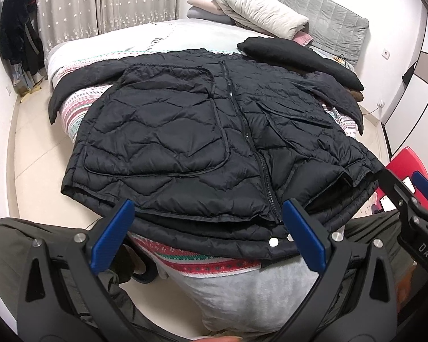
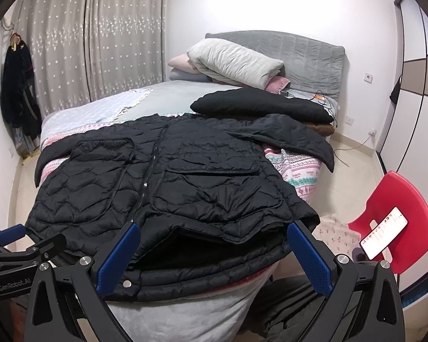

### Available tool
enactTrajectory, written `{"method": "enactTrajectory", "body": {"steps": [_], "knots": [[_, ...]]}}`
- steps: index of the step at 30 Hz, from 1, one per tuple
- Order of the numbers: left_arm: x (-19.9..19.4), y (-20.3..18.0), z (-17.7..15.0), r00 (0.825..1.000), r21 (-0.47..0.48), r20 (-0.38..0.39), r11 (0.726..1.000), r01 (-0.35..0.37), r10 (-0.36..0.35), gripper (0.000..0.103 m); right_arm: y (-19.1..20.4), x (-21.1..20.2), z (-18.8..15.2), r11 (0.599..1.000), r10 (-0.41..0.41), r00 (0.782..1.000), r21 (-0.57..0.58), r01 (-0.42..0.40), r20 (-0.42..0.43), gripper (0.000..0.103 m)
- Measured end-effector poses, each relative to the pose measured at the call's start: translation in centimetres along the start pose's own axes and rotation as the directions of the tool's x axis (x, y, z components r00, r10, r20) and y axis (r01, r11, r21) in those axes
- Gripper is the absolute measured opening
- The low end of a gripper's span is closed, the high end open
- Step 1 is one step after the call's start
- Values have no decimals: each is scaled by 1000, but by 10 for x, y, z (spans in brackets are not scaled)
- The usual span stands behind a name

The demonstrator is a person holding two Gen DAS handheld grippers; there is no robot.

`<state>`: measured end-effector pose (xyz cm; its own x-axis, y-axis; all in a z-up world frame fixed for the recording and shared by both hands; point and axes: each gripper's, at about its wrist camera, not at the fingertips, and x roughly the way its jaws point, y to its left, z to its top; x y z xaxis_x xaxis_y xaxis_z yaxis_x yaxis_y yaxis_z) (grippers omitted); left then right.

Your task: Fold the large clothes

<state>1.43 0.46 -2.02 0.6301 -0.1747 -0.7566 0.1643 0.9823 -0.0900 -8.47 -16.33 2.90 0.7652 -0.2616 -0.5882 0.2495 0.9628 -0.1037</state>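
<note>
I see a bedroom with a patterned bed (image 2: 299, 176) and curtains (image 2: 100, 42), black quilted jacket (image 1: 185, 131) spread flat, its hem just ahead of my left gripper (image 1: 208, 233) and right gripper (image 2: 214, 256), both wide open, empty.

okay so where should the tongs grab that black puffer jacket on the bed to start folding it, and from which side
Probably take the black puffer jacket by its hem, coming in from the foot of the bed. That edge overhangs nearest both open tongs, left and right, and its loose layers give thin fabric to pinch.
</note>
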Motion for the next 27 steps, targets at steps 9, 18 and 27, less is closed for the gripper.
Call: {"method": "enactTrajectory", "body": {"steps": [9, 18, 27], "knots": [[0, 1, 3, 1000, -2, 2, 1000, -7, 7, 103, -1, 2, 1, 1000, -7, 1000, 1, 7, -11, 103], [9, 2, -1, 1000, -13, -27, 1000, -2, 2, 103, -6, 9, 0, 1000, 2, 1000, 15, -1, -12, 103], [23, 12, -1, 997, -55, -54, 997, 45, -48, 103, -14, 38, -8, 999, 37, 993, 25, -34, -110, 103]]}}
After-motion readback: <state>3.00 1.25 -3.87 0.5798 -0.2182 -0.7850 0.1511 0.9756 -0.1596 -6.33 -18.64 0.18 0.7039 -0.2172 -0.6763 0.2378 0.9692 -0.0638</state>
